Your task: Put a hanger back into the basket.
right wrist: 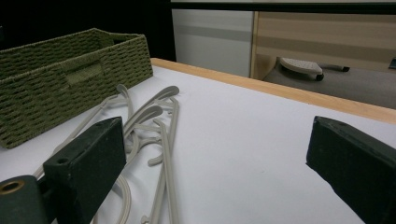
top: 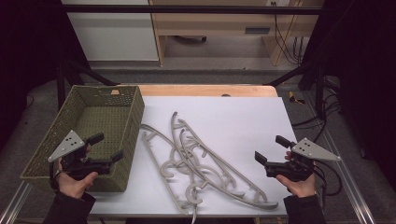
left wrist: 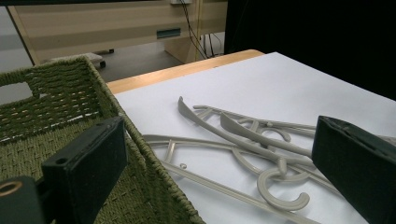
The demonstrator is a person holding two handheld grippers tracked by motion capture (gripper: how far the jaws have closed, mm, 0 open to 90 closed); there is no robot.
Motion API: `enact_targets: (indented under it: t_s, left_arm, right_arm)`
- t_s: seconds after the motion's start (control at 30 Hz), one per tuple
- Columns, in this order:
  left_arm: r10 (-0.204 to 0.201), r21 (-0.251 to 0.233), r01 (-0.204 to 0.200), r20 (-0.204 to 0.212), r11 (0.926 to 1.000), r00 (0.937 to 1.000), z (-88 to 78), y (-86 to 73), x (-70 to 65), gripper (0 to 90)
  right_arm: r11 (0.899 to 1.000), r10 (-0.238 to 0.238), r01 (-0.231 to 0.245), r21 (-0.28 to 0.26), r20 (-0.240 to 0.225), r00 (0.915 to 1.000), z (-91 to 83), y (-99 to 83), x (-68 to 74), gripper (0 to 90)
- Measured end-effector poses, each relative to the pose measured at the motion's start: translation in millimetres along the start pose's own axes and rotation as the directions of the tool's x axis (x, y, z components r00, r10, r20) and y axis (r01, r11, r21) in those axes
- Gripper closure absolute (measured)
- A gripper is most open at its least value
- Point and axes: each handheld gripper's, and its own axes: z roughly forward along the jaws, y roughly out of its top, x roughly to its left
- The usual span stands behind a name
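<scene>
Hangers, grey plastic, are lying in a loose overlapping pile on the white table top, roughly at the centre of the high view, their hooks tangled toward 6 o'clock and their long arms fanning out toward 12 and 4 o'clock. Nothing is touching them. A woven green basket is sitting at 9 o'clock of the pile, its near long wall just beside the leftmost hanger; whether the two are touching cannot be told.

Left gripper is hovering over the basket's 6 o'clock end, held in the person's left hand, jaws pointing toward 3 o'clock at the pile. Its jaws are standing wide apart and are gripping nothing; in the left gripper view one jaw is sitting over the basket weave and the other over the hangers, with the basket rim between.

Right gripper is hanging at 3 o'clock of the pile, well apart from it, held in the person's right hand, jaws aimed toward 9 o'clock. Its jaws are also spread wide and empty; the right gripper view is showing the hangers beyond the left-side jaw and the basket farther off at 10 o'clock
</scene>
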Motion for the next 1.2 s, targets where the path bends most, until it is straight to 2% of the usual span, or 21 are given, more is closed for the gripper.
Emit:
enact_targets:
  t_s: [0.1, 0.37, 0.4, 0.6, 0.73, 0.77, 0.8, 0.83, 0.87, 0.9, 0.93, 0.97, 1.0, 1.03, 1.07, 1.13, 1.17, 1.2]
  left_arm:
    - [0.001, 0.002, -0.001, -0.001, 1.0000, 1.0000, 0.4, -0.3, -0.5, 3.2]
    - [0.005, 0.007, -0.005, 0.003, 1.0000, 1.0000, 2.0, -1.0, -1.2, 3.3]
    - [0.004, 0.008, -0.004, 0.003, 1.0000, 1.0000, 2.0, -1.0, -1.4, 3.4]
    - [0.011, 0.013, -0.011, 0.007, 0.9999, 0.9999, 2.5, -0.5, -3.4, 3.4]
    - [0.010, 0.016, -0.010, 0.004, 0.9998, 0.9999, 2.5, -0.8, -3.1, 3.4]
    - [0.009, 0.017, -0.010, 0.005, 0.9998, 0.9999, 2.4, -0.7, -3.1, 3.6]
    - [0.009, 0.017, -0.009, 0.005, 0.9998, 0.9999, 2.2, -0.6, -3.2, 3.6]
    - [0.013, 0.016, -0.013, 0.005, 0.9998, 0.9999, 2.1, -0.5, -3.2, 3.7]
    - [0.012, 0.017, -0.013, 0.005, 0.9998, 0.9999, 2.1, -0.3, -3.6, 3.7]
    - [0.014, 0.017, -0.014, 0.005, 0.9998, 0.9999, 2.3, -0.2, -4.0, 3.7]
    - [0.015, 0.018, -0.015, 0.005, 0.9997, 0.9999, 2.4, -0.1, -4.3, 3.6]
    - [0.019, 0.020, -0.019, 0.006, 0.9996, 0.9998, 2.7, -0.1, -4.3, 3.7]
    - [0.020, 0.021, -0.020, 0.007, 0.9996, 0.9998, 2.9, -0.2, -4.6, 3.7]
    - [0.020, 0.021, -0.020, 0.008, 0.9996, 0.9998, 3.2, -0.3, -4.8, 3.6]
    - [0.021, 0.022, -0.022, 0.009, 0.9995, 0.9997, 3.5, -0.4, -4.9, 3.7]
    - [0.021, 0.025, -0.021, 0.008, 0.9995, 0.9997, 4.2, -0.8, -5.1, 3.7]
    - [0.017, 0.025, -0.017, 0.010, 0.9995, 0.9998, 4.5, -1.1, -5.3, 3.7]
    - [0.016, 0.026, -0.017, 0.010, 0.9995, 0.9998, 4.8, -1.2, -5.3, 3.7]
  right_arm:
    - [1.000, 0.004, -0.004, 0.005, 0.002, 1.0000, 0.0, 0.3, 0.2, 5.6]
    - [0.998, -0.015, 0.016, 0.063, -0.019, 0.9997, 5.9, 3.3, 7.4, 7.9]
    - [0.996, -0.034, 0.037, 0.083, -0.034, 0.9988, 8.1, 5.4, 10.6, 8.7]
    - [0.987, -0.077, 0.083, 0.138, -0.050, 0.9958, 14.2, 11.8, 23.4, 8.1]
    - [0.978, -0.098, 0.111, 0.176, -0.082, 0.9919, 21.4, 17.1, 33.4, 9.2]
    - [0.970, -0.108, 0.127, 0.209, -0.100, 0.9892, 27.1, 19.0, 38.6, 10.4]
    - [0.970, -0.108, 0.127, 0.209, -0.100, 0.9892, 27.1, 19.0, 38.6, 10.4]
    - [0.955, -0.123, 0.150, 0.256, -0.116, 0.9855, 33.0, 20.7, 44.4, 12.1]
    - [0.947, -0.134, 0.164, 0.276, -0.125, 0.9831, 36.1, 21.7, 47.4, 13.2]
    - [0.947, -0.134, 0.164, 0.276, -0.125, 0.9831, 36.1, 21.7, 47.4, 13.2]
    - [0.939, -0.138, 0.173, 0.296, -0.137, 0.9809, 39.2, 22.5, 50.4, 13.4]
    - [0.922, -0.144, 0.192, 0.336, -0.163, 0.9761, 45.2, 23.5, 56.2, 14.8]
    - [0.922, -0.144, 0.192, 0.336, -0.163, 0.9761, 45.2, 23.5, 56.2, 14.8]
    - [0.911, -0.155, 0.208, 0.355, -0.171, 0.9730, 48.1, 23.5, 59.0, 15.3]
    - [0.892, -0.170, 0.231, 0.389, -0.186, 0.9677, 53.4, 22.5, 64.7, 16.4]
    - [0.877, -0.168, 0.240, 0.415, -0.203, 0.9646, 58.4, 19.8, 68.9, 17.5]
    - [0.877, -0.168, 0.240, 0.415, -0.203, 0.9646, 58.4, 19.8, 68.9, 17.5]
    - [0.870, -0.174, 0.250, 0.424, -0.210, 0.9621, 60.9, 17.8, 70.5, 18.0]
